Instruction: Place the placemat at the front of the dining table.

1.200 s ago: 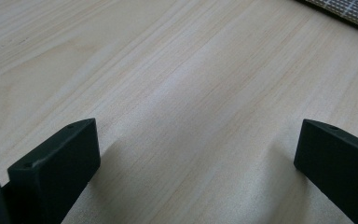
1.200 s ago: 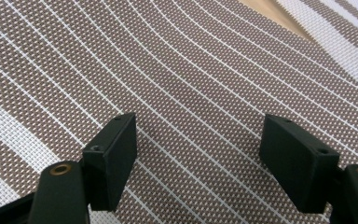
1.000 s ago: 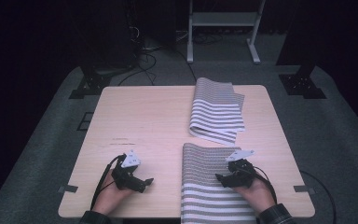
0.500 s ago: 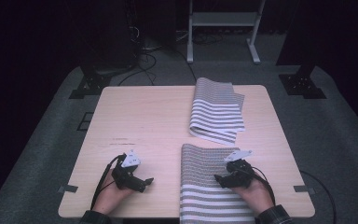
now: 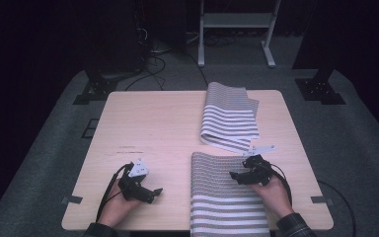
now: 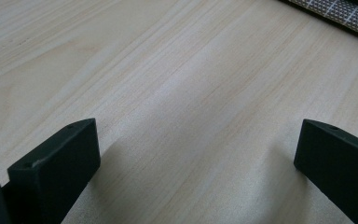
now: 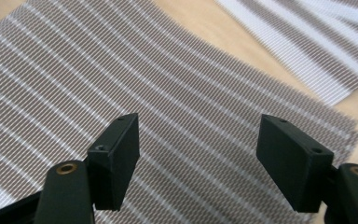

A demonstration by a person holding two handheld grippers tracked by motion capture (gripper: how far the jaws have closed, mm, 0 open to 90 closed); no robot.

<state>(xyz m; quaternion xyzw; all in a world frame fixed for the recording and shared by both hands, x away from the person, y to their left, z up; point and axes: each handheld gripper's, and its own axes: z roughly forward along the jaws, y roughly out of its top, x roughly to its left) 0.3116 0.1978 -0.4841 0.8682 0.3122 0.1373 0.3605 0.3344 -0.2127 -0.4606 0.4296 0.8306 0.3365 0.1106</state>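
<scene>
A long brown-and-white striped cloth [image 5: 222, 197] [image 7: 121, 70] lies flat at the near right of the wooden table [image 5: 148, 128], its end hanging over the front edge. A second, folded striped cloth [image 5: 229, 118] [image 7: 317, 42] lies beyond it. My right gripper [image 5: 236, 177] [image 7: 205, 149] hovers open over the near cloth's far right part. Its jaws have just been closing slightly, with nothing gripped between them. My left gripper [image 5: 154, 194] [image 6: 196, 154] rests open on bare wood [image 6: 168, 70] left of that cloth, whose edge [image 6: 349, 11] shows at the top right.
Grey carpet surrounds the table. A white metal stand [image 5: 234, 29], black stand bases [image 5: 94, 91] [image 5: 321, 91] and cables [image 5: 153, 54] sit on the floor behind it. Tape tabs [image 5: 71, 200] mark the near corners.
My right gripper has shifted a little away from the person, toward the near cloth's far edge. The left gripper has stayed put.
</scene>
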